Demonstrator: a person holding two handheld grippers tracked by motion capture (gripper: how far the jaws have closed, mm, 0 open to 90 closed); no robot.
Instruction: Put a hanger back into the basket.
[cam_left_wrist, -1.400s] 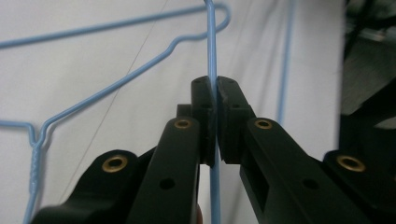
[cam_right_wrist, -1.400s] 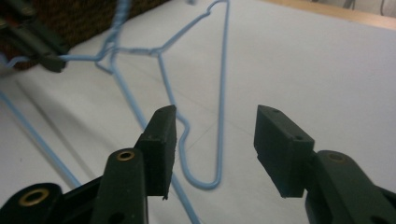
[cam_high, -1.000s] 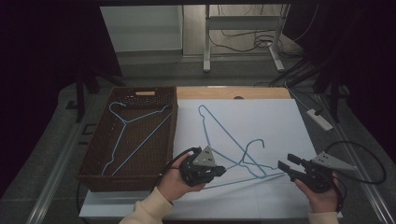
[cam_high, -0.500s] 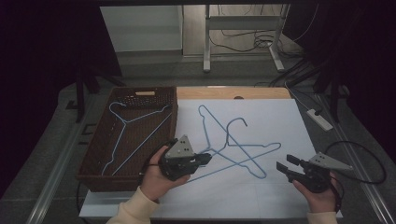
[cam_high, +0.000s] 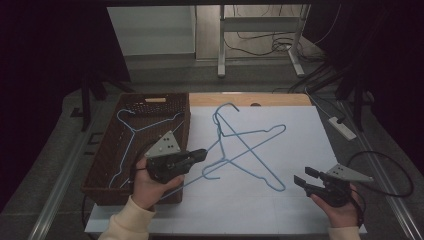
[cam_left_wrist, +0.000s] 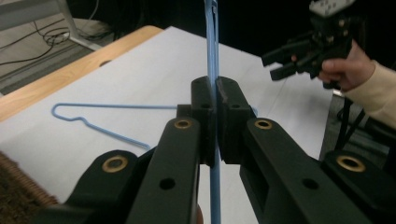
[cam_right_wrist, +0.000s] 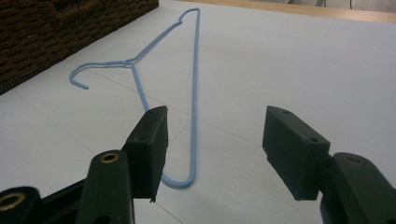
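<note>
My left gripper (cam_high: 200, 155) clamps the thin blue wire of a hanger (cam_high: 235, 131), lifted near the basket (cam_high: 107, 172); in the left gripper view the wire (cam_left_wrist: 213, 56) runs straight up between the pressed pads. The held hanger's hook (cam_high: 227, 106) points toward the table's far edge, and its frame crosses above a second blue hanger (cam_high: 260, 172) lying flat on the white sheet (cam_high: 300, 145). My right gripper (cam_high: 303, 178) hovers at the sheet's near right, jaws apart, nothing between them; they have just been easing wider. In the right gripper view the flat hanger (cam_right_wrist: 194, 93) lies ahead of the pads, its rounded corner nearest, its hook toward the basket (cam_right_wrist: 70, 23). A third hanger (cam_high: 131, 131) rests inside the brown wicker basket. I can read no writing. A white power strip (cam_high: 342, 127) lies off the table's right, cables trailing on the floor beyond.
</note>
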